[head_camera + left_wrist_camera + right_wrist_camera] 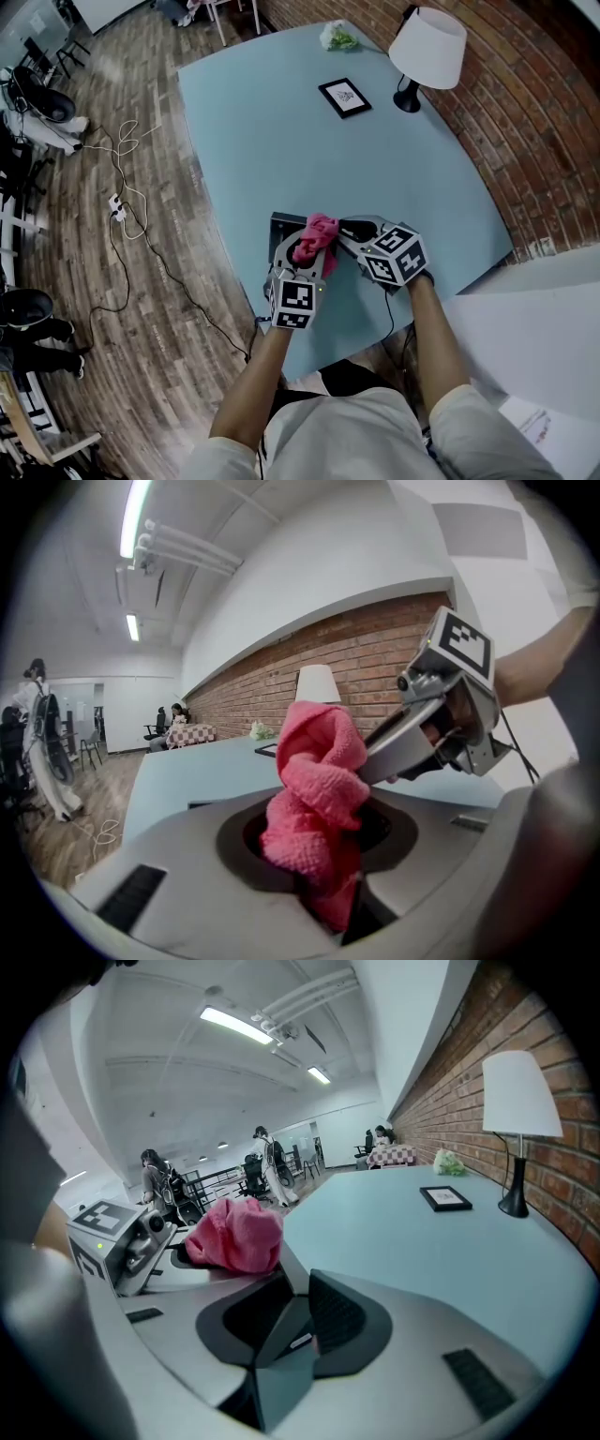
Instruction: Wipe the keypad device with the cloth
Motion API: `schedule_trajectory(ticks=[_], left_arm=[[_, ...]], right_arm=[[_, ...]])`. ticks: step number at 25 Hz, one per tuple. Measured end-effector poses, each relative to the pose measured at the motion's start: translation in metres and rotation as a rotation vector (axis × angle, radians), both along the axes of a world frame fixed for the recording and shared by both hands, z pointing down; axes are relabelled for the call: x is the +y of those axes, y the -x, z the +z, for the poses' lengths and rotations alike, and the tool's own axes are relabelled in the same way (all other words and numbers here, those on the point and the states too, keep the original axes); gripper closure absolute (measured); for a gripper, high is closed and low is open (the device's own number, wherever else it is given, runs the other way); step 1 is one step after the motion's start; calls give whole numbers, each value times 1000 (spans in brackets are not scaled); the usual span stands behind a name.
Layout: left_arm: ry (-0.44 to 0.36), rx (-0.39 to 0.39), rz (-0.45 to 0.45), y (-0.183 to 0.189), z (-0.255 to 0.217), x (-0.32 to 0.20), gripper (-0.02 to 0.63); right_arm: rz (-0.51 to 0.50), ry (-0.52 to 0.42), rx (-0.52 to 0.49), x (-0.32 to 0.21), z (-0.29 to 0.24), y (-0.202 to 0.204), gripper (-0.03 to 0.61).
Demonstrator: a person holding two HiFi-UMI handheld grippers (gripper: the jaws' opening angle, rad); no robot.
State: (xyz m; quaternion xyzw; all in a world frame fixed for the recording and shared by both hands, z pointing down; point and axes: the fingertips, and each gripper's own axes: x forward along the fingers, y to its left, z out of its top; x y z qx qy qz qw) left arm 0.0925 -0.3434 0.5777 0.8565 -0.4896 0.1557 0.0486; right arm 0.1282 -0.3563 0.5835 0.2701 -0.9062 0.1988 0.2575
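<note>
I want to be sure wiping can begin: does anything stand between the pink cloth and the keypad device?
Nothing visible does. The left gripper is shut on the cloth, which sits right at the far end of the keypad device gripped by the right gripper. Whether cloth and device already touch, I cannot tell.

Near table (262, 122) front edge, keypad device (282, 225), clamped in right claw (349, 232); cloth (317, 234) over it, pinched in left claw (309, 246) beside right claw. Farther back, framed card (344, 97) mid-table; lamp (424, 52) at far right; small bundle (337, 37) at far edge, left of lamp
</note>
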Motion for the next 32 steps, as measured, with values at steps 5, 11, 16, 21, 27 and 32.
schedule_trajectory(ticks=[5,11,16,21,27,32], left_arm=[[27,-19,1,1,15,14,469],[60,-26,5,0,35,29,469],[105,-40,12,3,54,49,469],[150,-41,16,6,73,65,469],[188,-49,43,5,83,76,462],[181,30,74,7,71,80,373]], right_arm=[[7,-1,-6,1,0,-1,471],[17,-3,-6,-1,2,-2,471],[22,-6,0,0,0,-1,471],[31,-12,8,0,2,-1,471],[42,-19,13,0,1,-1,471],[48,-27,15,0,1,0,471]])
